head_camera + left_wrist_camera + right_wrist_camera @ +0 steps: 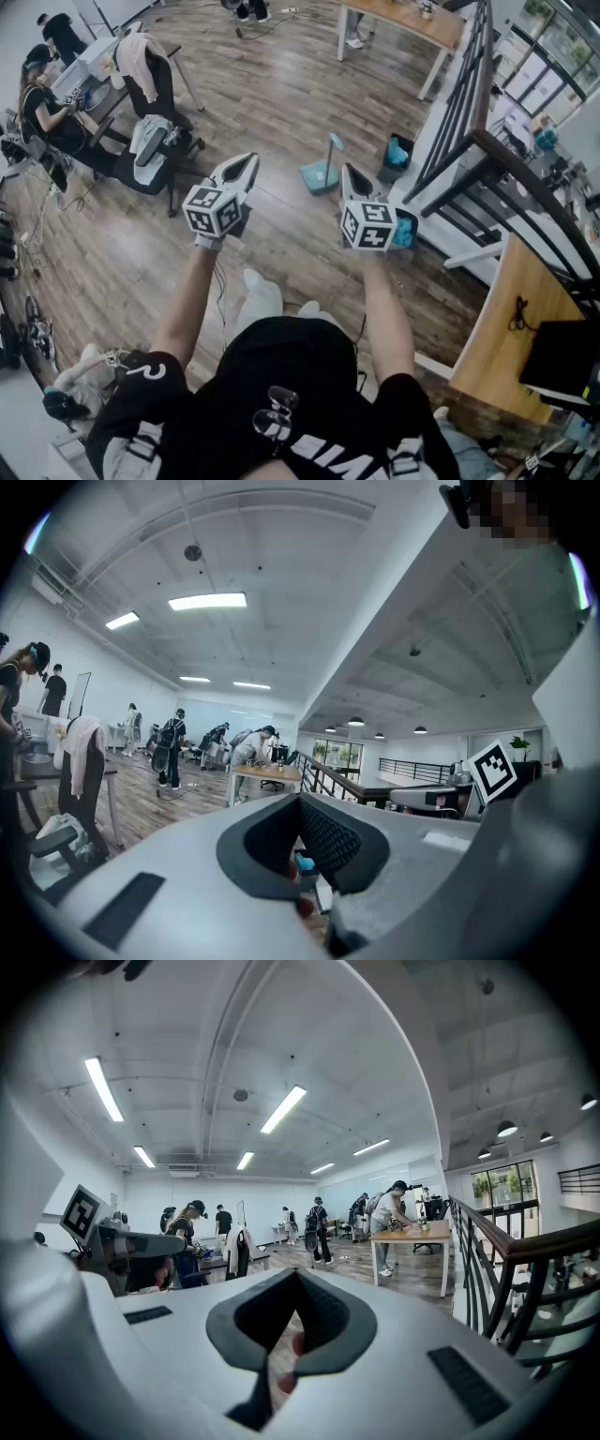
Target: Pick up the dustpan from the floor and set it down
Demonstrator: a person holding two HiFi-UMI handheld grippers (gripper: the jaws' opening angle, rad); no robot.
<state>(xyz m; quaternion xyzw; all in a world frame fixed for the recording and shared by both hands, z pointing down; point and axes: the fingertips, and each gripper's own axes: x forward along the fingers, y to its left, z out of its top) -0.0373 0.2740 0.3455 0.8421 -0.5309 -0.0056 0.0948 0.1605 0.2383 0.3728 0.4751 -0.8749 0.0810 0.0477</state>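
A teal dustpan [322, 174] stands on the wooden floor with its handle upright, ahead of and between my two grippers. My left gripper [248, 162] is held up in the air to the left of it, jaws together and nothing held. My right gripper [349, 172] hovers just right of and nearer than the dustpan, jaws also together and empty. In the left gripper view, a small teal patch [302, 862] shows through the narrow slit between the closed jaws of the left gripper [305, 874]. The right gripper view shows only floor past the right gripper [286, 1349].
A black metal railing [487, 141] on a white low wall runs along the right. A teal bin [398, 153] sits by its foot. A chair draped with clothes [148, 70] and seated people are at the left. A wooden table [412, 23] stands far ahead.
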